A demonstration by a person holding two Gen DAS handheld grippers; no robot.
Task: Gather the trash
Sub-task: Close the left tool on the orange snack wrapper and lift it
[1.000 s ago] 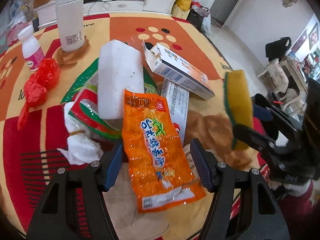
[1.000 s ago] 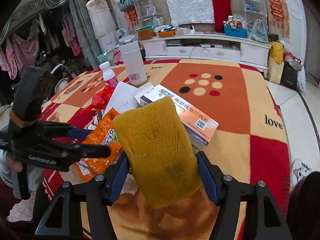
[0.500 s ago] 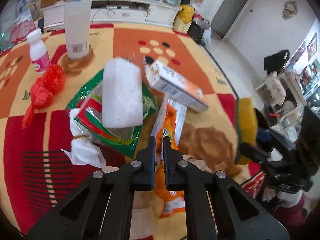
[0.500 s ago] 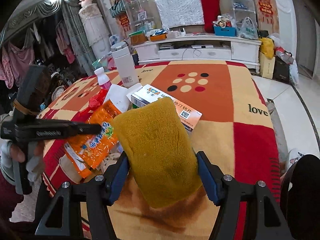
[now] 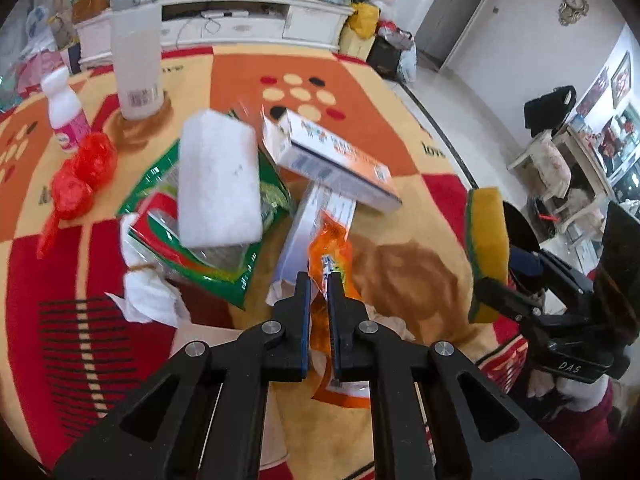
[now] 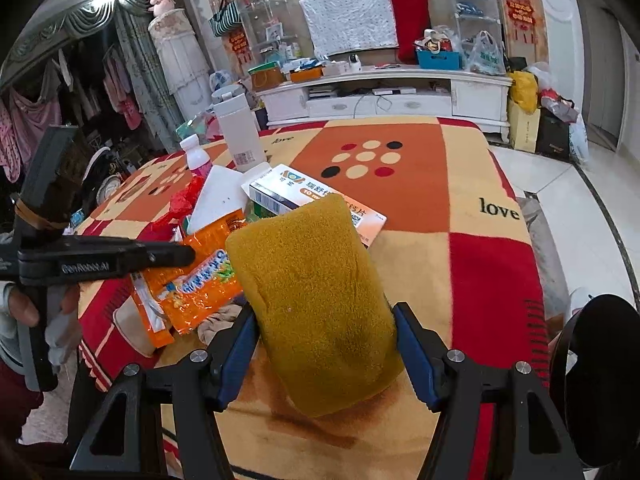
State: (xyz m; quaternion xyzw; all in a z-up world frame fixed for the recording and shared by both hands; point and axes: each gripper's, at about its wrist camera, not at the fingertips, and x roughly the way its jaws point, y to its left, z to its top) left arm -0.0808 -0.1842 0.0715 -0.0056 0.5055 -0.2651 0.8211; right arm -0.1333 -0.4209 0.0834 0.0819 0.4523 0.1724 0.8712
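Note:
My left gripper [image 5: 319, 280] is shut on an orange snack wrapper [image 5: 332, 248] and holds it edge-on above the table; it also shows in the right wrist view [image 6: 196, 284], hanging from the left gripper [image 6: 188, 255]. My right gripper [image 6: 324, 320] is shut on a yellow sponge [image 6: 316, 300], which also shows at the right of the left wrist view [image 5: 486, 256]. A trash pile lies on the patterned tablecloth [image 5: 360, 120]: a white foam block [image 5: 218, 184], a medicine box [image 5: 336, 160], a green and red wrapper [image 5: 224, 264], a crumpled tissue [image 5: 146, 292] and a red plastic bag [image 5: 80, 176].
A white thermos [image 5: 136, 64] and a small pink-labelled bottle [image 5: 66, 112] stand at the far left of the table. A brown stain [image 5: 408, 272] marks the cloth near the sponge. A white TV cabinet [image 6: 384, 96] stands behind the table. The table's right edge drops to tiled floor [image 6: 580, 200].
My left gripper closed on the orange wrapper and lifted it off the table, turning it edge-on. My right gripper keeps hold of the sponge and has shifted slightly.

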